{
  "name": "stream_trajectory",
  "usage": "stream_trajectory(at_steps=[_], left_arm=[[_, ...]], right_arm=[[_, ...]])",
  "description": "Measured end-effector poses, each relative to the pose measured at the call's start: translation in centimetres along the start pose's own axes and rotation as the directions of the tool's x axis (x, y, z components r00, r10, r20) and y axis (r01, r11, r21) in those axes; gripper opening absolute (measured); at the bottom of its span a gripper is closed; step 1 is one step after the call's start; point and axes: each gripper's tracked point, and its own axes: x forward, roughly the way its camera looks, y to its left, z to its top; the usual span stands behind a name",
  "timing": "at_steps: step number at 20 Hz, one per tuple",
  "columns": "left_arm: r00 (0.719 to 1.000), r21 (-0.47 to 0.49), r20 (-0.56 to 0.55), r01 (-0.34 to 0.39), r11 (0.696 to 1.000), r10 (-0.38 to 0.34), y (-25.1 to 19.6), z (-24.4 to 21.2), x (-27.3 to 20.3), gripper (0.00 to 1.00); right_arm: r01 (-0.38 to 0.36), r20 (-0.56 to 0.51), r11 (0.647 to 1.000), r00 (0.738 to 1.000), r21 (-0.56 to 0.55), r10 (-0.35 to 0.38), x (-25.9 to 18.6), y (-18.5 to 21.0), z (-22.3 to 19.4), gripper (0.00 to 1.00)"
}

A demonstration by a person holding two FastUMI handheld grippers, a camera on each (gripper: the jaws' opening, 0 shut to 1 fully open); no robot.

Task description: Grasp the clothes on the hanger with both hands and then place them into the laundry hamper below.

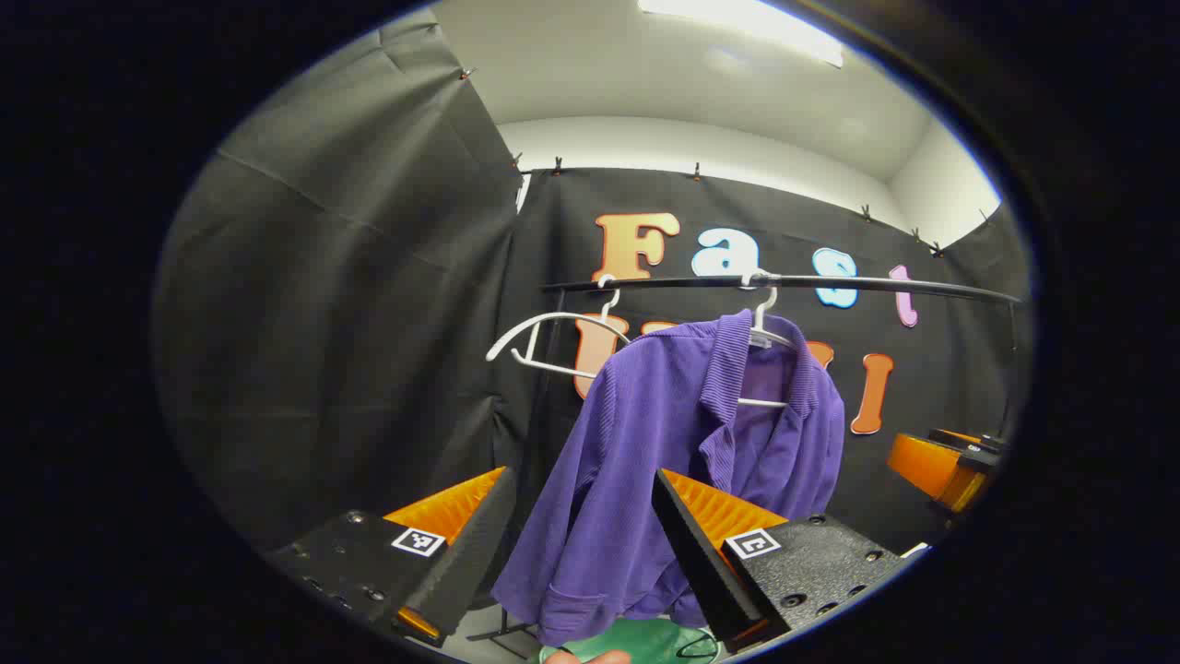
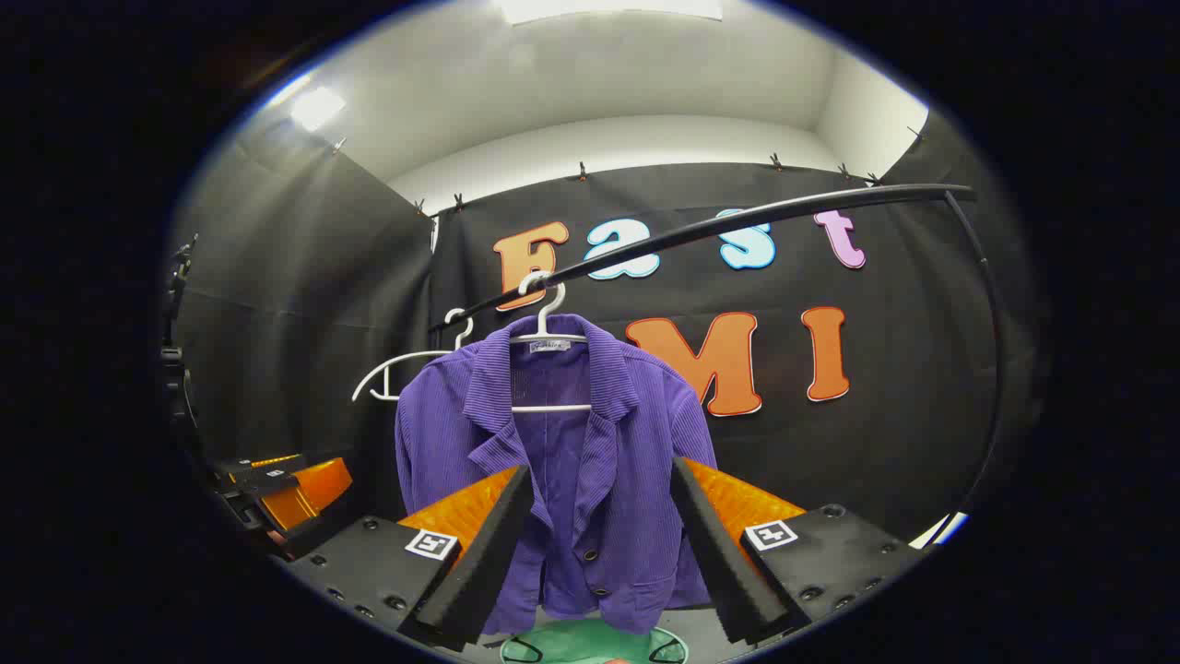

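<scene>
While the purple jacket hangs on its hanger straight ahead, your right gripper and left gripper are both spread, short of it; hamper sits below the jacket.

Your left gripper sits at the bottom centre of the left gripper view, jaws spread wide, gripping nothing. Your right gripper sits likewise in the right gripper view, also wide apart, with the left one low at that frame's left edge.
</scene>
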Motion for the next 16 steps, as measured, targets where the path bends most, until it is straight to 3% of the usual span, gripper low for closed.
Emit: stream_trajectory(at_steps=[3,6,10,13,14,15,16], left_arm=[[0.999,0.04,0.011,-0.03,0.999,0.03,-0.4,-0.1,-0.1,0.95],[1.0,0.022,0.015,-0.028,0.999,0.027,-1.1,-0.3,-0.1,0.99],[1.0,0.03,0.004,-0.022,0.999,0.022,-2.1,-0.8,0.1,0.95],[1.0,0.051,0.007,-0.024,0.998,0.024,-2.2,-0.7,0.4,0.99],[1.0,0.054,0.01,-0.025,0.998,0.025,-2.3,-0.6,0.5,0.92],[1.0,0.051,0.014,-0.023,0.998,0.022,-2.4,-0.5,0.5,0.92],[1.0,0.045,0.017,-0.019,0.999,0.018,-2.5,-0.4,0.5,0.95]], right_arm=[[0.007,-0.003,1.0,1.0,0.004,-0.007,0.4,-1.9,-0.3,0.89],[0.005,-0.009,1.0,1.0,0.02,-0.004,0.5,-3.0,-0.7,0.89],[0.016,-0.017,0.999,1.0,0.036,-0.016,0.5,-4.3,-1.3,0.89],[0.031,-0.019,0.998,0.999,0.047,-0.031,0.5,-5.2,-1.4,0.89],[0.038,-0.019,0.998,0.999,0.049,-0.037,0.4,-5.5,-1.4,0.89],[0.045,-0.018,0.998,0.999,0.051,-0.044,0.4,-5.7,-1.4,0.89],[0.05,-0.018,0.997,0.999,0.053,-0.049,0.3,-5.9,-1.5,0.98]])
